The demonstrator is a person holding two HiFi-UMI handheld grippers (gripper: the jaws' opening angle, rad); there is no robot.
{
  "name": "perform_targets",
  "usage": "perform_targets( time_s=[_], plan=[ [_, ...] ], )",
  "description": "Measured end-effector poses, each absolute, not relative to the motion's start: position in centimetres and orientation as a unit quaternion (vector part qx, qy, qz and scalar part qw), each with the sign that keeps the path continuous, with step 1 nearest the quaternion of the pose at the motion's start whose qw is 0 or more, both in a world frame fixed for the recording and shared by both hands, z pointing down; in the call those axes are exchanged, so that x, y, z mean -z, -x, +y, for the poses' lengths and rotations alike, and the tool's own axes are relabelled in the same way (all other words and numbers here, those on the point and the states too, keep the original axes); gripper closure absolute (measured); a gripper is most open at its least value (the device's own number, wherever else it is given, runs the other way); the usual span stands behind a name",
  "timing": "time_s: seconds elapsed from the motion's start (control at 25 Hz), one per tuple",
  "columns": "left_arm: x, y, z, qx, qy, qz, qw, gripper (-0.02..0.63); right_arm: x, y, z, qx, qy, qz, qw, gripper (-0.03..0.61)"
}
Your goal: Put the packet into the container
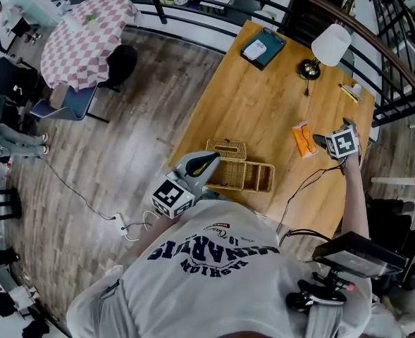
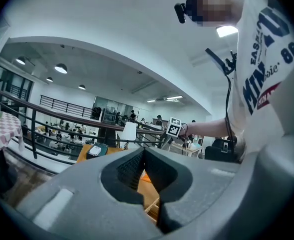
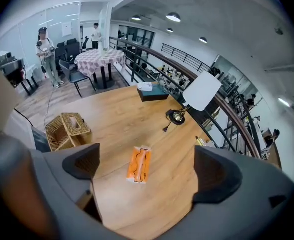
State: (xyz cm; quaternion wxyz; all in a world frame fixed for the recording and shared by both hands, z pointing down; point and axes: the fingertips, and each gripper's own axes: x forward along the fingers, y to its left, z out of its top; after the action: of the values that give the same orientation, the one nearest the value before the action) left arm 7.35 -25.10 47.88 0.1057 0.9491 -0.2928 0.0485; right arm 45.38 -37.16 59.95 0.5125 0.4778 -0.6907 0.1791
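right gripper (image 3: 147, 168) nose-down above packet (image 3: 138, 164)

T-shirt (image 1: 221, 273): white, short-sleeved, navy block lettering, small red patch at 12 o'clock.
Left gripper (image 1: 206, 162): grey shell, black-and-white marker cube (image 1: 172, 197) at 7 o'clock.
Right gripper (image 1: 321, 140): grey, matching cube at 3 o'clock.
Cable (image 1: 302, 189): thin, black, running toward 7 o'clock.

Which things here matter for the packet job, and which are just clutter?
In the job: orange packet; wicker container; right gripper, open, aimed at the packet; left gripper, shut, empty.
Lying about: table lamp; dark tray; checked table.
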Motion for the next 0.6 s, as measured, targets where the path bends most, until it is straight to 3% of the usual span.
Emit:
perform_targets(
  time_s=[0.6],
  plan=[
    [-49.5,-6.5,-25.9,-0.062,-0.938,-0.318,0.122,0.611,-70.3,-47.9,-38.3,-0.264,-0.455,-0.653,0.544,-0.003]
  ],
)
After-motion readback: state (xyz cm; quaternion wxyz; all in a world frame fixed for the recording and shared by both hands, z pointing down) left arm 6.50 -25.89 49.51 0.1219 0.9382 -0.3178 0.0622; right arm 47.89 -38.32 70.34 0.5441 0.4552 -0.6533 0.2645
